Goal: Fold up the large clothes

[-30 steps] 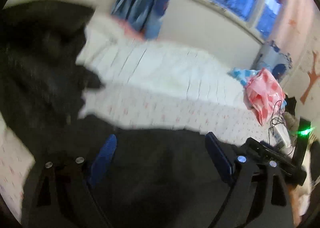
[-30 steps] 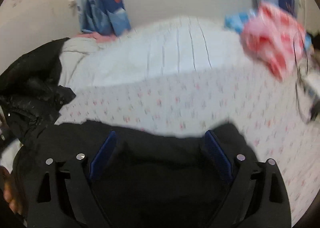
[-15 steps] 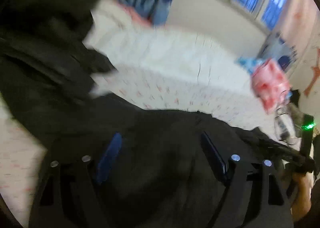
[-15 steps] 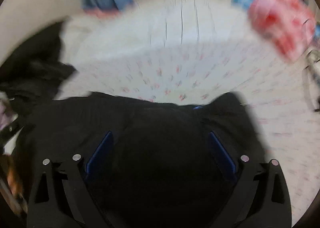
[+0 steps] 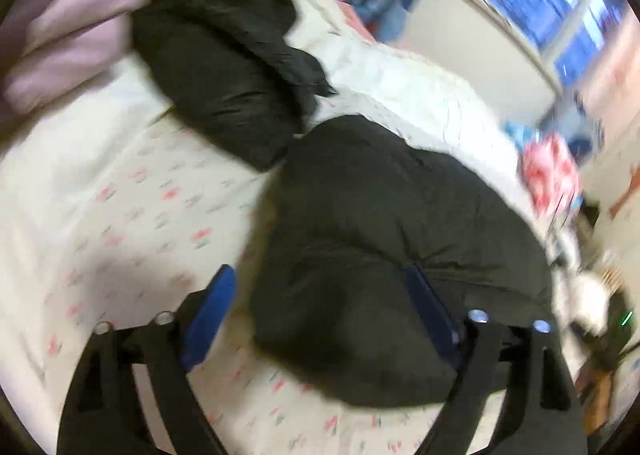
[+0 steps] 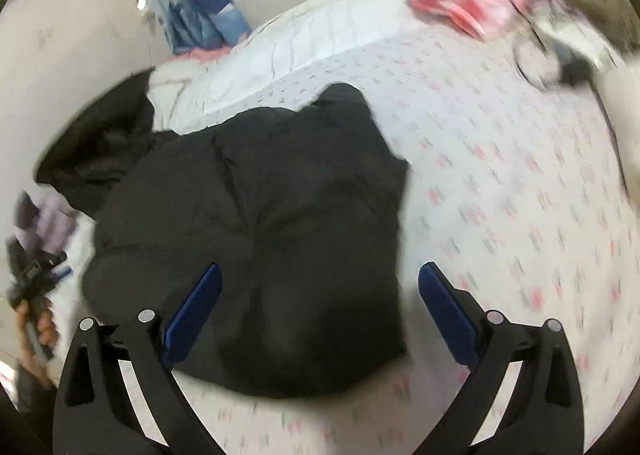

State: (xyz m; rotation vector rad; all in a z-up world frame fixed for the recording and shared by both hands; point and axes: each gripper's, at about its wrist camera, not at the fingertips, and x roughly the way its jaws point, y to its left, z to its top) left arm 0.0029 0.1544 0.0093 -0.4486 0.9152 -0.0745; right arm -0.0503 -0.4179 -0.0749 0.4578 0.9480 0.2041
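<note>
While both sets of jaws were held spread and empty, the black jacket (image 6: 256, 239) was seen lying just ahead of the right gripper (image 6: 320, 311) and the left gripper (image 5: 320, 311).

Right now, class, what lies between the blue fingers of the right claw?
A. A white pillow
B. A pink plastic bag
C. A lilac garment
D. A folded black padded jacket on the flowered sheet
D: in the right wrist view the black padded jacket lies on the flowered sheet, between the open fingers of the right claw.
</note>
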